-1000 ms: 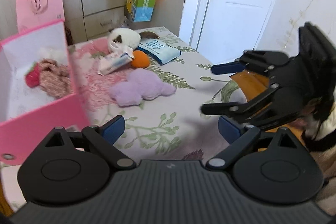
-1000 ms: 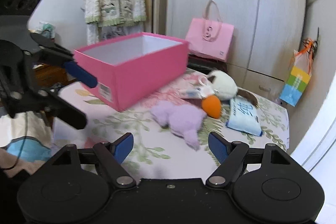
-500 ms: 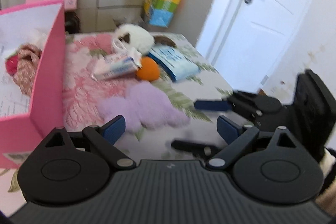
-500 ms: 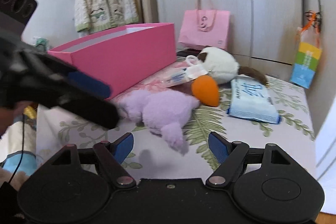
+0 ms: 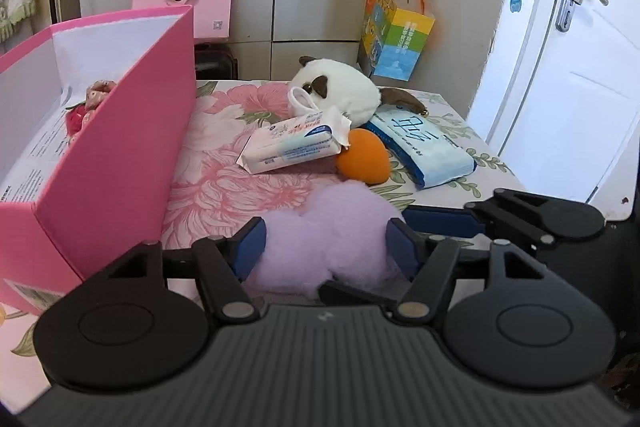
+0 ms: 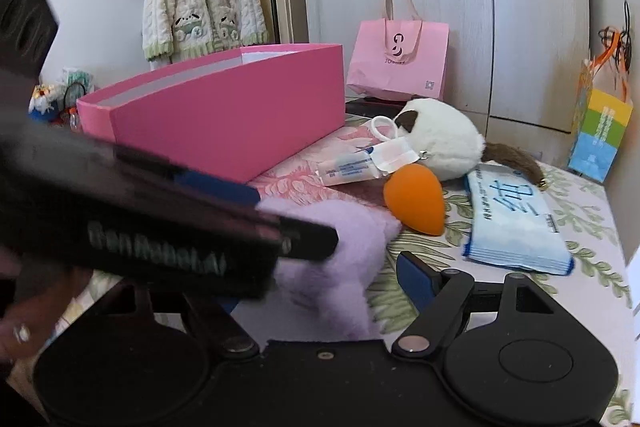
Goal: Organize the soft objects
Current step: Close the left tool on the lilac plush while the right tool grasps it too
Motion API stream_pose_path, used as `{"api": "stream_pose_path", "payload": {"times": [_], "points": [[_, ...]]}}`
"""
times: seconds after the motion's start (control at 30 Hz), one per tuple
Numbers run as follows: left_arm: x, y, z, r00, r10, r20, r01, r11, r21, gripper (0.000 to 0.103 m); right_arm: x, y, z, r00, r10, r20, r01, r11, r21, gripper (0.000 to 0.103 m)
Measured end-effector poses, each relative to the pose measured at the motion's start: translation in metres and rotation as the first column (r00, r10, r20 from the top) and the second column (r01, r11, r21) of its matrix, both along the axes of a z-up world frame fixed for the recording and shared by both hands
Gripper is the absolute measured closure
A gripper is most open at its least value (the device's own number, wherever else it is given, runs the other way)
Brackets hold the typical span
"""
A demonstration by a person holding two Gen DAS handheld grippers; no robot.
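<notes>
Between the left gripper [image 5: 324,247] pads, purple plush [image 5: 324,235], jaws just closing onto it, right gripper [image 6: 320,279] spread beside it

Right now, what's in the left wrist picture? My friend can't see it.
The left gripper has just been closing around a fluffy purple toy on a flowery bed. An open pink box stands to the left. Behind lie an orange sponge, tissue packs and a white plush toy.
</notes>
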State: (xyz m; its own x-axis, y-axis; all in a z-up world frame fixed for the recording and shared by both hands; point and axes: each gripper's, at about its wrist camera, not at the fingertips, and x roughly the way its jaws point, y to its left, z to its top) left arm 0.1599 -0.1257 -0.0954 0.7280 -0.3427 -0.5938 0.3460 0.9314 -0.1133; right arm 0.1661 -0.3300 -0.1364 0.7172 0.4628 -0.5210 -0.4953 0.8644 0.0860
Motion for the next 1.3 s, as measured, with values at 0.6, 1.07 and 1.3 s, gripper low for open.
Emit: {"api": "stream_pose_path", "payload": {"times": [0.6,1.07,1.3], "points": [[-0.001,-0.003,-0.008,0.999,0.043,-0.005,-0.043,0.999,-0.028,0.031,0.002,0.011,-0.009,1.000,-0.025,-0.014,0.025,1.000,-0.001,0.027],[0.004,0.002,-0.009,0.999,0.018,-0.039,-0.020,0.999,-0.036,0.021,-0.009,0.015,-0.010,0.996,-0.088,-0.011,0.088,0.996,0.009,0.034],[-0.007,0.001,-0.008,1.000,-0.025,0.015,0.026,0.996,-0.089,0.021,-0.011,0.016,-0.011,0.994,-0.108,-0.001,0.108,0.994,0.019,0.037]]}}
